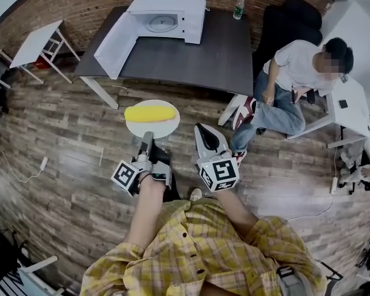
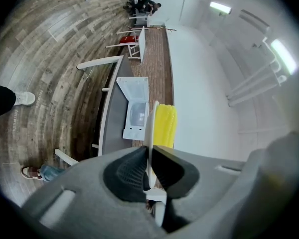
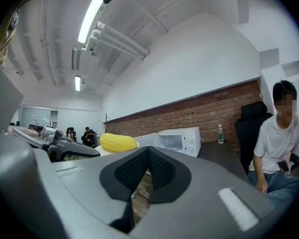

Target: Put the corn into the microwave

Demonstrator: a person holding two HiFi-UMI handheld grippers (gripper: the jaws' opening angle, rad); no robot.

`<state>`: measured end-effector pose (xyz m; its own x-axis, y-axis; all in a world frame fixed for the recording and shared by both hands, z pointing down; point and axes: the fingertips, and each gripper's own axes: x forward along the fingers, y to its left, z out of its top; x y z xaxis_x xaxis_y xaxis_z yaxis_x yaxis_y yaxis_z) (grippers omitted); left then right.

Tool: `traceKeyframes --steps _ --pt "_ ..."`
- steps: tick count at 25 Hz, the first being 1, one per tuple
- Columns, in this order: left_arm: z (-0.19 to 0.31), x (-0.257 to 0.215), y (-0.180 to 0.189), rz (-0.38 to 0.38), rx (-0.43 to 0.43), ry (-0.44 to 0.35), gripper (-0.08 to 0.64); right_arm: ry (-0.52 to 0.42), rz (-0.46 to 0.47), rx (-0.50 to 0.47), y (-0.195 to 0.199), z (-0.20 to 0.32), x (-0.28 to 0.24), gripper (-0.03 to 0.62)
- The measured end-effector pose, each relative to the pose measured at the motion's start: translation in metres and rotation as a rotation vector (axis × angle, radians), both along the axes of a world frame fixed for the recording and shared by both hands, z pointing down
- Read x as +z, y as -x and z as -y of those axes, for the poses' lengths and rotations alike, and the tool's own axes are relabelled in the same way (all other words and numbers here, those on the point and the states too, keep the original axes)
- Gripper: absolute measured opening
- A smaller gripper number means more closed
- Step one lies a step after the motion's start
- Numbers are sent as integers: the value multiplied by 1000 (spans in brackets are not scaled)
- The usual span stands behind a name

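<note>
A yellow corn cob (image 1: 150,113) lies on a round white plate (image 1: 163,128) held in the air over the wooden floor. My left gripper (image 1: 147,138) is shut on the plate's near rim; in the left gripper view the plate (image 2: 150,128) stands edge-on between the pads, with the corn (image 2: 165,126) beyond. My right gripper (image 1: 199,128) hangs beside the plate, shut and empty, and its tips (image 3: 148,151) meet. The white microwave (image 1: 168,16) stands ahead on a dark table (image 1: 191,57), its door (image 1: 116,45) swung wide open to the left. It also shows in both gripper views: microwave (image 2: 136,111), microwave (image 3: 177,139).
A person (image 1: 296,85) sits on a dark chair to the right of the table, legs stretched toward my right gripper. A bottle (image 1: 238,7) stands at the table's far right corner. A small white table (image 1: 40,42) stands at the left, another white table (image 1: 351,103) at the right.
</note>
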<state>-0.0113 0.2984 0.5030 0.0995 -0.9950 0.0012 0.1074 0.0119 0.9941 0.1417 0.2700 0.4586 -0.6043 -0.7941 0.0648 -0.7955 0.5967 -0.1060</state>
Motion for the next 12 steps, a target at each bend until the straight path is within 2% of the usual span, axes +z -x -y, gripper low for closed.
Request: traceKeyframes --steps 5,12 --pt "53 10 18 11 38 27 29 -12 3 52 15 54 -3 3" --pt "140 -1 53 9 69 -2 29 8 -1 91 49 139 -2 3"
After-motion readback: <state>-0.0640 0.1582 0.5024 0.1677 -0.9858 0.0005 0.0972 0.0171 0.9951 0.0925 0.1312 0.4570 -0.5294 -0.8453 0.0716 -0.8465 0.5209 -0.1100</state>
